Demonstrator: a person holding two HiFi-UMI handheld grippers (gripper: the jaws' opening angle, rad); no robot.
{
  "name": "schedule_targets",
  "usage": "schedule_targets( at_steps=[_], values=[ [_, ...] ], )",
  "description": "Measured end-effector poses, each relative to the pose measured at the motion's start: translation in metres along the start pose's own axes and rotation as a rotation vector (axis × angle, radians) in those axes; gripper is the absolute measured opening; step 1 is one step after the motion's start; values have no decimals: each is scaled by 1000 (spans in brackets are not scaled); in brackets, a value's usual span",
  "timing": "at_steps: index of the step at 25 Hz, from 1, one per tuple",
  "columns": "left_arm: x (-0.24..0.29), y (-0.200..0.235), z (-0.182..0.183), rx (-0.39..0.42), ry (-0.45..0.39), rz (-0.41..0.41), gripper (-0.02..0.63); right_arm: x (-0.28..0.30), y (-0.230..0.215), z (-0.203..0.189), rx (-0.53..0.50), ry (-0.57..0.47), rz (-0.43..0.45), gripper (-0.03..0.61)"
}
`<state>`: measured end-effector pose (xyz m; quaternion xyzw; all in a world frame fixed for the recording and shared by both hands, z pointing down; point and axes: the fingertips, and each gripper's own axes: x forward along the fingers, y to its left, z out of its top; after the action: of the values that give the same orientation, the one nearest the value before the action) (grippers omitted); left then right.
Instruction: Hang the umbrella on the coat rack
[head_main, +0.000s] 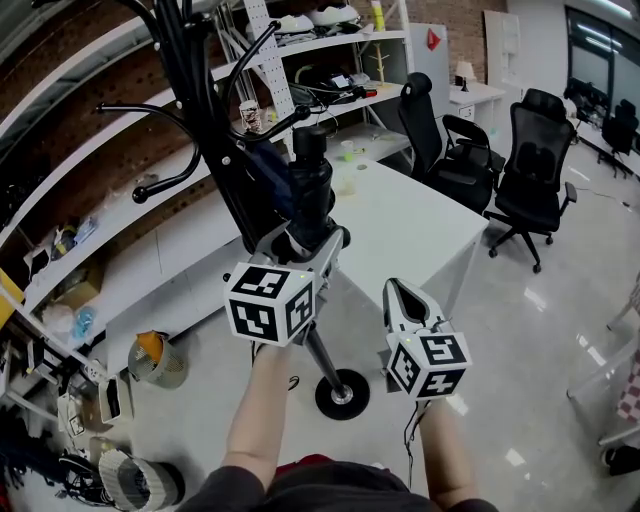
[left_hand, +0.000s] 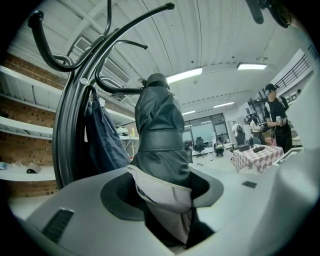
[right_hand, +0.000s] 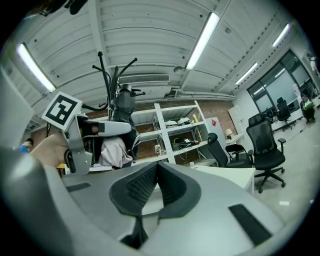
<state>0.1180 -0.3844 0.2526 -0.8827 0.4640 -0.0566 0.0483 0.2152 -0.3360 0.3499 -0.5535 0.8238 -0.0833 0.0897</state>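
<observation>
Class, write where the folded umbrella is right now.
Head view, left of centre: the umbrella stands upright in the left tongs, close beside the coat rack, in front of the white table.

The umbrella (head_main: 310, 185) was black with a pale lining, the coat rack (head_main: 205, 110) glossy black, the cloth (left_hand: 102, 140) navy. The grey left gripper (head_main: 305, 243) and right gripper (head_main: 400, 290) carried black-and-white square markers. The table (head_main: 420, 225) was white, the chairs (head_main: 535, 160) black.
</observation>
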Motion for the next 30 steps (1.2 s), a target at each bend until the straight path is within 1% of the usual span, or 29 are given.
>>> schedule_targets(
  at_steps=[8,16,24,27,30],
  values=[
    [-3,4,-3,-3,9,27,229,-3,-2,0,8,-1,2,17],
    [-6,11,-10,-13,36,47,229,-2,0,-1,15,-1,14,17],
    [-8,15,-16,-17,64,42,229,-1,3,2,11,-1,20,17],
    [-7,12,-17,-7,73,35,229,0,1,10,-7,-20,24,17],
    [-7,12,-17,-7,81,31,229,5,2,31,-27,-61,38,17]
  ],
)
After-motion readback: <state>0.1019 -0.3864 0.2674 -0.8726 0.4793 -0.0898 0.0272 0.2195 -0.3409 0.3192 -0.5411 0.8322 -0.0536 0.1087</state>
